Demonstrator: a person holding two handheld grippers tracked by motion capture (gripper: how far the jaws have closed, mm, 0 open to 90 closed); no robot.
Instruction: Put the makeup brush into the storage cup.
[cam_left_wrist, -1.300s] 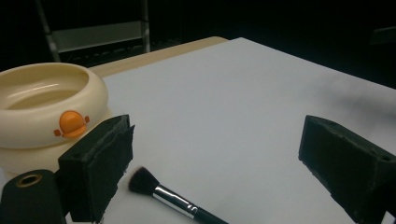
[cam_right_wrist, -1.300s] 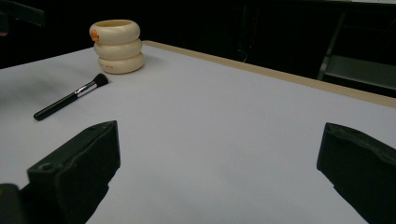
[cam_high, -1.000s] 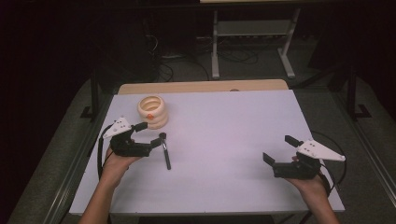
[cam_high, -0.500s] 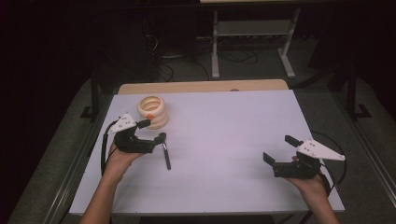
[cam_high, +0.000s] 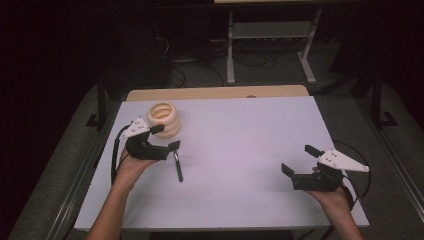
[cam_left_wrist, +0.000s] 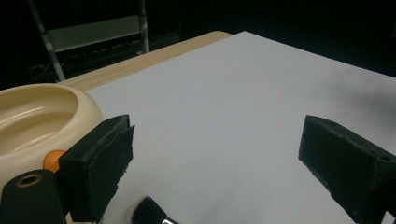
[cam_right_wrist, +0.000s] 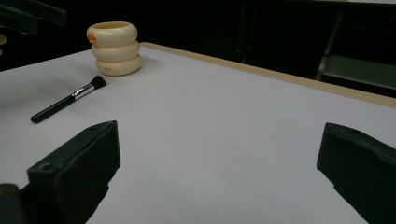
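A cream ribbed holder made of three stacked rings stands at the back left of the white table. A black-handled makeup brush lies flat just in front of it, bristles toward the holder. My left gripper hovers open beside the holder and over the brush's bristle end; the holder's rim sits close against one jaw. My right gripper is held open low over the table's front right, with nothing between its jaws. From there the holder and the brush lie far off.
A wooden strip runs along the table's far edge. Beyond it stands a metal shelf frame on dark floor. Dark rails flank the table on both sides.
My left gripper has moved forward and slightly right, nearer the holder and over the brush's bristle end. The right gripper, brush and holder have stayed put.
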